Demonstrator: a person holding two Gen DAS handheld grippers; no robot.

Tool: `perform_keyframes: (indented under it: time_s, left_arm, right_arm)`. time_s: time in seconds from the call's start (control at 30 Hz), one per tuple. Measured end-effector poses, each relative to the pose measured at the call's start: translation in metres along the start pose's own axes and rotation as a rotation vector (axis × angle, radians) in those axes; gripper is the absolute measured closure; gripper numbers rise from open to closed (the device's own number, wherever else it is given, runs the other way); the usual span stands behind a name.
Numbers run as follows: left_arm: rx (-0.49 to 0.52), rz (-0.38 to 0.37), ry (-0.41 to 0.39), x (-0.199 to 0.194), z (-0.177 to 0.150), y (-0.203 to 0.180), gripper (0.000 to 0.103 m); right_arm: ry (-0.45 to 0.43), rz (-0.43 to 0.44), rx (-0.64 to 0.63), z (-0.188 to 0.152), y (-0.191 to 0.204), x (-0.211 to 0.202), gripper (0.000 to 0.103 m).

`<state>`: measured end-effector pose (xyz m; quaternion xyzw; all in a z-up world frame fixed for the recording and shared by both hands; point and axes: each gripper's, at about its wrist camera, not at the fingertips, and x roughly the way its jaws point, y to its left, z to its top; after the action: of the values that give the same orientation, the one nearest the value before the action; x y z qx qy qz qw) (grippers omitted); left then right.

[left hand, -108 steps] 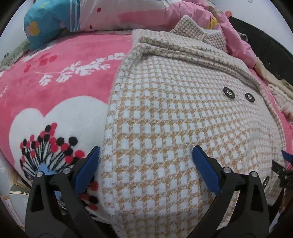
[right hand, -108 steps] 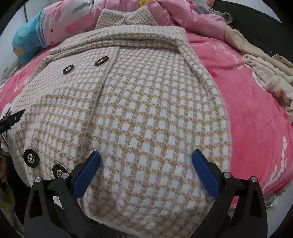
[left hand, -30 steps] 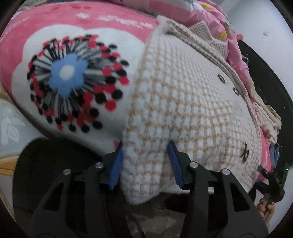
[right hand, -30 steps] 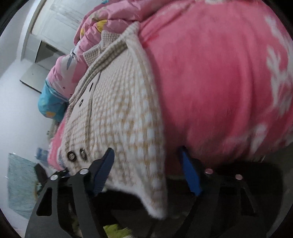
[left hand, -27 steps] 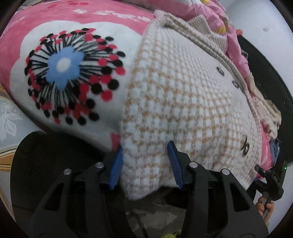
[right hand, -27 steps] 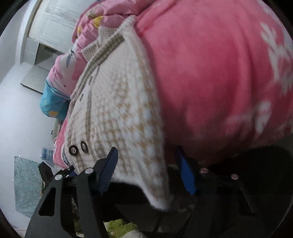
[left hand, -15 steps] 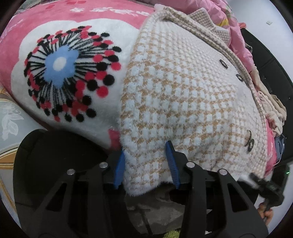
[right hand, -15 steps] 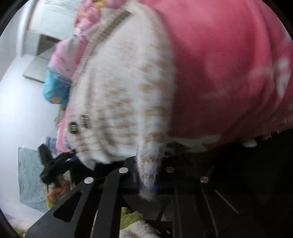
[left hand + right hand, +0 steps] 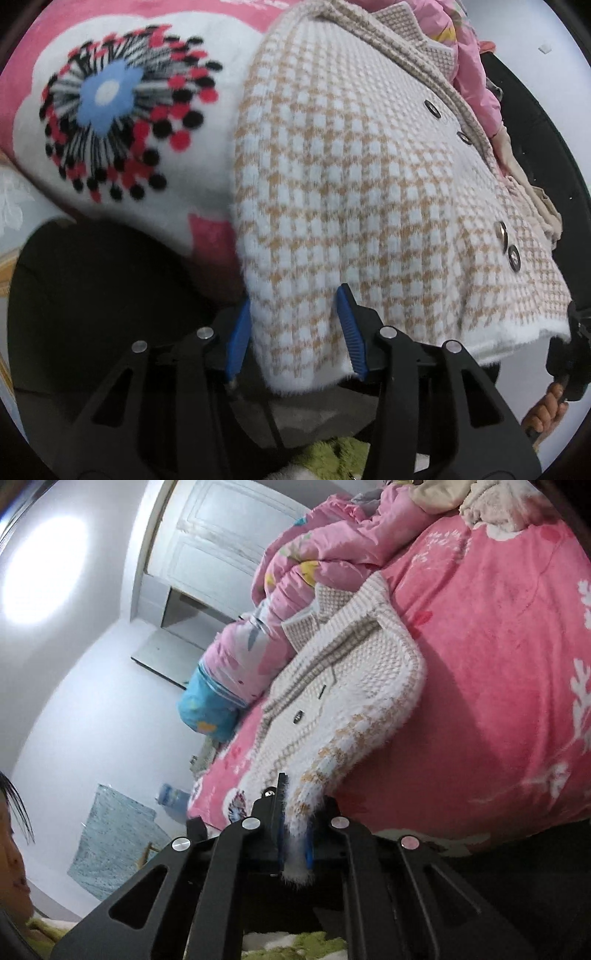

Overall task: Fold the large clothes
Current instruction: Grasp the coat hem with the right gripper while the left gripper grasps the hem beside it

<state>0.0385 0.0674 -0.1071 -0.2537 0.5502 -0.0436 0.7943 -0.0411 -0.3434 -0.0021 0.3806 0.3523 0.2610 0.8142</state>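
Observation:
A beige-and-white houndstooth knit coat (image 9: 354, 177) with dark buttons lies on the pink bed, its hem hanging over the near edge. My left gripper (image 9: 293, 332) has its blue pads either side of the hem's left corner, with a wide gap between them and the cloth loose inside. My right gripper (image 9: 295, 834) is shut on the hem's other corner and holds it raised off the bed; the coat (image 9: 343, 690) runs away from it toward the pillows. The right gripper also shows at the far right of the left wrist view (image 9: 569, 354).
A pink blanket (image 9: 122, 110) with a flower print covers the bed. Pink quilts (image 9: 325, 554) and a blue pillow (image 9: 207, 705) are piled at the head. Beige clothes (image 9: 480, 498) lie at the far side. The dark bed frame (image 9: 92, 295) is below. A white door (image 9: 229, 531) stands behind.
My right gripper has closed on the hem corner and lifted it, tilting its view. My left gripper stays around the left corner, and the hem there hangs lower.

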Motion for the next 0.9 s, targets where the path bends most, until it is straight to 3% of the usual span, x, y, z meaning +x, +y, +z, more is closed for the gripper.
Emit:
perform_keyframes:
  time_s: [0.1, 0.27, 0.47, 0.53, 0.7, 0.83, 0.87, 0.9]
  left_arm:
    - [-0.036, -0.059, 0.038, 0.001, -0.01, 0.004, 0.053]
    - [-0.099, -0.118, 0.107, 0.018, -0.025, 0.003, 0.052]
    - [-0.206, -0.182, 0.095, 0.034, -0.03, 0.011, 0.052]
    - [-0.202, -0.184, 0.071, 0.033, -0.032, 0.011, 0.043]
    - [-0.224, -0.196, 0.03, 0.033, -0.038, 0.016, 0.034]
    - [-0.246, -0.226, 0.009, 0.033, -0.042, 0.028, 0.039]
    - [-0.239, -0.229, 0.002, 0.033, -0.044, 0.028, 0.044]
    - [-0.236, -0.224, 0.003, 0.035, -0.044, 0.026, 0.056]
  right_arm:
    - [-0.003, 0.009, 0.01, 0.005, -0.002, -0.001, 0.095]
    - [0.007, 0.014, 0.006, 0.003, -0.003, -0.002, 0.095]
    - [0.006, 0.027, -0.001, 0.001, -0.003, -0.006, 0.095]
    - [0.003, 0.033, -0.002, 0.004, -0.003, -0.005, 0.095]
    - [0.0, 0.041, -0.01, 0.003, -0.003, -0.006, 0.095]
    - [0.004, 0.043, 0.005, -0.002, -0.009, -0.007, 0.095]
    - [0.005, 0.043, 0.008, -0.003, -0.01, -0.007, 0.095]
    - [0.006, 0.04, 0.009, -0.004, -0.011, -0.007, 0.095]
